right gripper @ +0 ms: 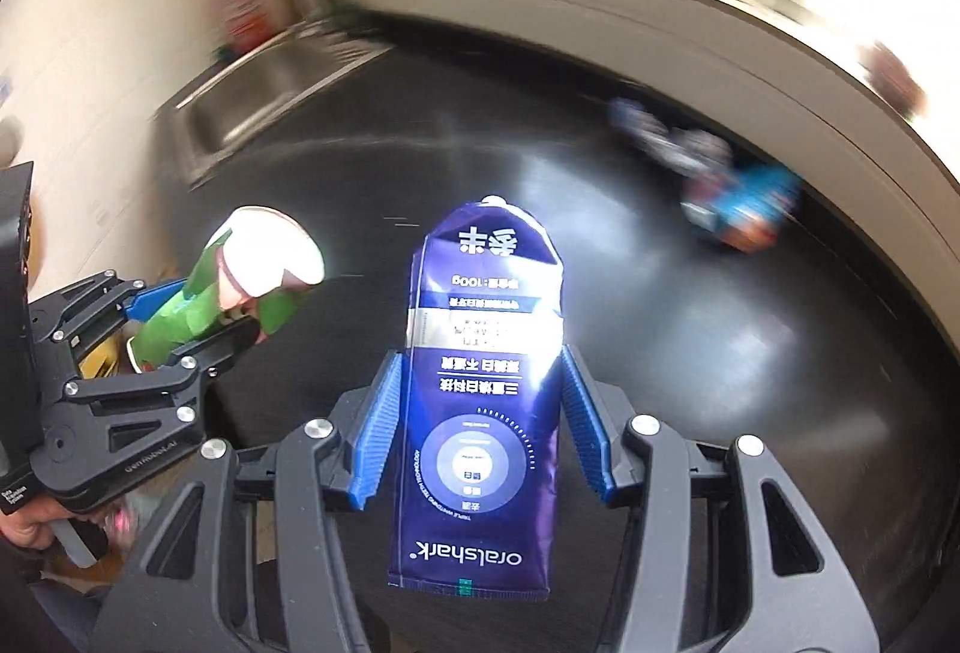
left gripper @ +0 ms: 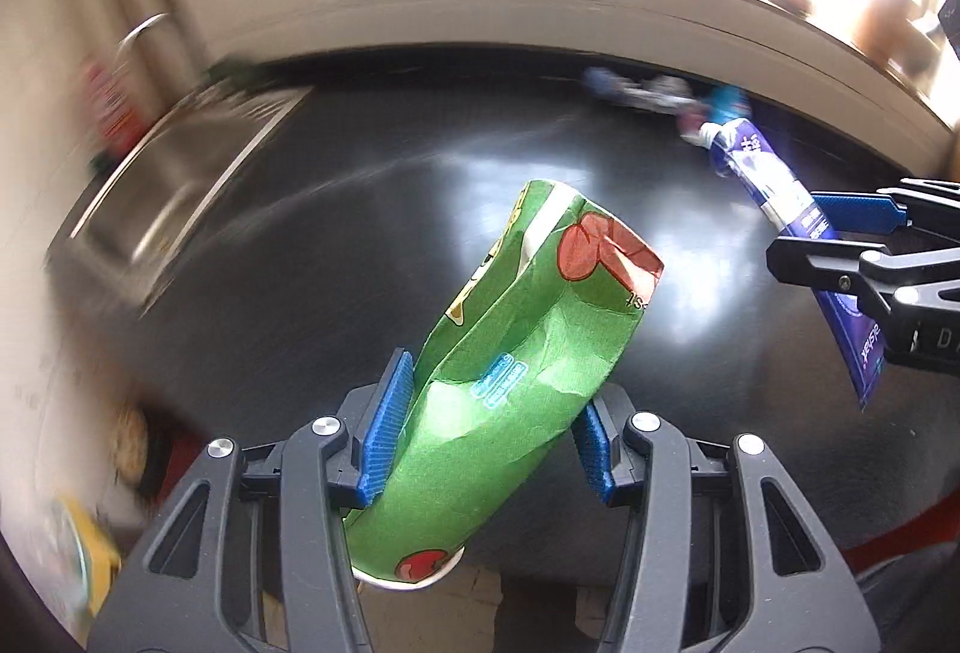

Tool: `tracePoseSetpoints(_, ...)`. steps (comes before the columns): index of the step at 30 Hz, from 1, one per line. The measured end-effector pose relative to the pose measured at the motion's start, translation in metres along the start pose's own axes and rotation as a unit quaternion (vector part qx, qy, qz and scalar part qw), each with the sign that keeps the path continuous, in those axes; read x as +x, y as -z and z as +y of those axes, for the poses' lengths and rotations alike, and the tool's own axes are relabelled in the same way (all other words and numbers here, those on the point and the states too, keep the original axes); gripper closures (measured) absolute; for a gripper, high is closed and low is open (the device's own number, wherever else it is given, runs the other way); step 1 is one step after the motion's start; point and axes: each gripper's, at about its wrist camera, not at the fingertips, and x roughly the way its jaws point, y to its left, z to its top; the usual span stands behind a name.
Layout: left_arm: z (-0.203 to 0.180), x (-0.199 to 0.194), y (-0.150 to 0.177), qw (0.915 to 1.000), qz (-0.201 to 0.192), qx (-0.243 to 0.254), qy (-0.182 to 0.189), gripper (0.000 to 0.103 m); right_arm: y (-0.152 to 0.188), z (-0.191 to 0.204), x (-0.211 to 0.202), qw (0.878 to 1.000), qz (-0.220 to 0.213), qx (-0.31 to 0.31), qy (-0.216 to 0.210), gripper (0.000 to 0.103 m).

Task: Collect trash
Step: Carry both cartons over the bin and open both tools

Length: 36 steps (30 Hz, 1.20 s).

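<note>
Two pieces of trash are held above the dark countertop (left gripper: 336, 185), one per gripper. The left gripper (left gripper: 489, 431) clamps one crushed green paper cup (left gripper: 516, 353) between its blue pads. Beside it, the right gripper (right gripper: 480, 413) grips one purple toothpaste tube (right gripper: 480, 401), cap end pointing away. Farther off, a blurred cluster of wrappers (right gripper: 714, 173) lies by the wall; how many cannot be told. One steel sink (right gripper: 252, 95) sits at far left.
</note>
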Motion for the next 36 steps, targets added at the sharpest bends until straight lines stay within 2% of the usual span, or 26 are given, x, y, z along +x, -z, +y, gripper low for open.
tracePoseSetpoints(3, 0.04, -0.01, 0.021, 0.9981, 0.009, -0.051, -0.031, 0.054, -0.017, 0.056, 0.019, 0.997, 0.01, -0.061, -0.044, 0.051)
tracePoseSetpoints(7, 0.089, -0.022, 0.055, 0.99, 0.024, -0.117, -0.075, 0.054, -0.028, 0.124, 0.039, 0.987, 0.024, -0.125, -0.094, 0.051)
tracePoseSetpoints(16, 0.173, -0.049, 0.134, 0.9567, 0.055, -0.247, -0.144, 0.054, -0.03, 0.26, 0.078, 0.949, 0.074, -0.235, -0.197, 0.051)
tracePoseSetpoints(19, 0.193, -0.05, 0.159, 0.9439, 0.064, -0.284, -0.156, 0.054, -0.028, 0.293, 0.092, 0.938, 0.093, -0.256, -0.216, 0.051)
tracePoseSetpoints(23, 0.221, -0.04, 0.186, 0.9286, 0.074, -0.326, -0.161, 0.054, -0.027, 0.327, 0.117, 0.928, 0.12, -0.27, -0.228, 0.051)
tracePoseSetpoints(27, 0.243, -0.027, 0.2, 0.918, 0.078, -0.354, -0.161, 0.054, -0.029, 0.353, 0.142, 0.92, 0.139, -0.282, -0.232, 0.051)
tracePoseSetpoints(36, 0.267, 0.0, 0.209, 0.9111, 0.072, -0.38, -0.142, 0.053, -0.043, 0.385, 0.174, 0.912, 0.162, -0.298, -0.23, 0.051)
